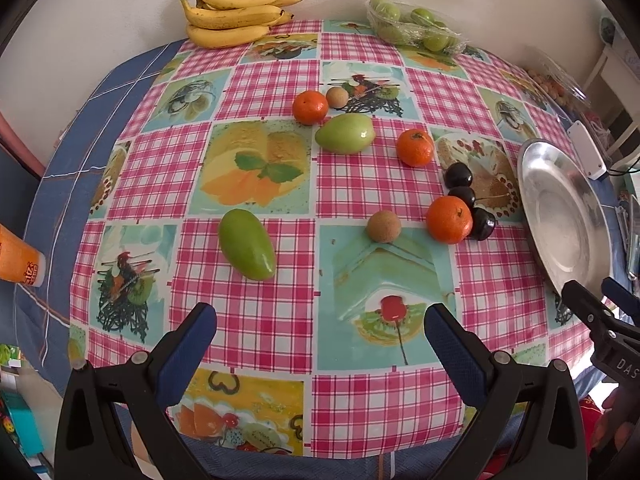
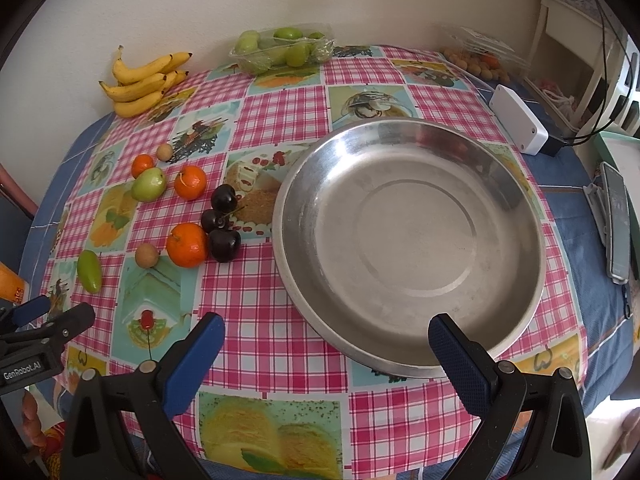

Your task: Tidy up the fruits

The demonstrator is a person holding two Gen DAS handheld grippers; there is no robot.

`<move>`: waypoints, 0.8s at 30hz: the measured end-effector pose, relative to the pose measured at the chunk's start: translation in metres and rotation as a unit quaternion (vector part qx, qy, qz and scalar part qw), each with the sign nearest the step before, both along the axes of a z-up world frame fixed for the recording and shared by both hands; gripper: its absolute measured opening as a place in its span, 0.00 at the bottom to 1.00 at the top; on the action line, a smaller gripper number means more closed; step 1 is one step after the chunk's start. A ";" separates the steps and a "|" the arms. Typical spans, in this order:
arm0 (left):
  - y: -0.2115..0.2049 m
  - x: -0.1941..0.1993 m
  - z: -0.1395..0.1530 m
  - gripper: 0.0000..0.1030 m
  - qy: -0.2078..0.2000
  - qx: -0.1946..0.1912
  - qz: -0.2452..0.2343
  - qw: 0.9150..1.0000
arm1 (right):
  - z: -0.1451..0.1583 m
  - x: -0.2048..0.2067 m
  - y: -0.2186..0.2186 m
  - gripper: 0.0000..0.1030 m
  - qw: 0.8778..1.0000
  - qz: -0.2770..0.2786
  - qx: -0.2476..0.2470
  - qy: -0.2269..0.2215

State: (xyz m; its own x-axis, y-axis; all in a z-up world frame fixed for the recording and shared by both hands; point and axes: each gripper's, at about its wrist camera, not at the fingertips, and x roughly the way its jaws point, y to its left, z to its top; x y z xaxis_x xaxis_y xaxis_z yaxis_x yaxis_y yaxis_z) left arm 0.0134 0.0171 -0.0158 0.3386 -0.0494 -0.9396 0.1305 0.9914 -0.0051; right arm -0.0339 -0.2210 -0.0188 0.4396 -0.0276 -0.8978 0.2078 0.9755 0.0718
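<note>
The tabletop (image 2: pixel 280 332), under a pink checked cloth printed with fruit pictures, carries everything. Largest on it is the steel plate (image 2: pixel 408 240), bare inside, at the right side. At the far edge by the wall lie a bunch of bananas (image 1: pixel 236 12) and a wrapped tray of green fruits (image 1: pixel 416 26). Left of the plate the loose fruit is scattered: two green mangoes, one nearer (image 1: pixel 247 244) and one farther (image 1: pixel 345 133); three tangerines (image 1: pixel 449 219) (image 1: pixel 415 147) (image 1: pixel 310 107); three dark cherries (image 2: pixel 224 220) clustered just beside the plate's rim, the nearest touching a tangerine; and two small brown longans (image 1: pixel 384 226) (image 1: pixel 337 97). The left tongs (image 1: pixel 320 344) hang wide open above the cloth, holding nothing. The right tongs (image 2: pixel 326 348) are likewise spread apart and bare, poised over the plate's near rim.
</note>
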 end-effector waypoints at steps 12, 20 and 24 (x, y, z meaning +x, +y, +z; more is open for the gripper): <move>0.028 0.025 0.020 1.00 -0.074 0.007 0.017 0.997 | 0.009 0.039 0.025 1.00 0.997 0.033 0.071 -0.028; 0.047 0.039 0.014 1.00 -0.074 -0.011 0.034 0.997 | 0.009 0.058 0.054 1.00 0.992 0.076 0.097 -0.034; 0.048 0.042 0.008 1.00 -0.062 -0.002 0.027 0.998 | 0.007 0.065 0.062 1.00 0.991 0.087 0.101 -0.030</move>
State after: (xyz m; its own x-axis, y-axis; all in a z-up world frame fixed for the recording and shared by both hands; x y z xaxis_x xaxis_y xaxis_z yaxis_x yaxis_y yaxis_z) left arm 0.0554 0.0649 -0.0080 0.4550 -0.0313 -0.8899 0.0773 0.9970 0.0045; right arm 0.0312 -0.1588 -0.0123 0.4749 0.2300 -0.8494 0.0279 0.9608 0.2758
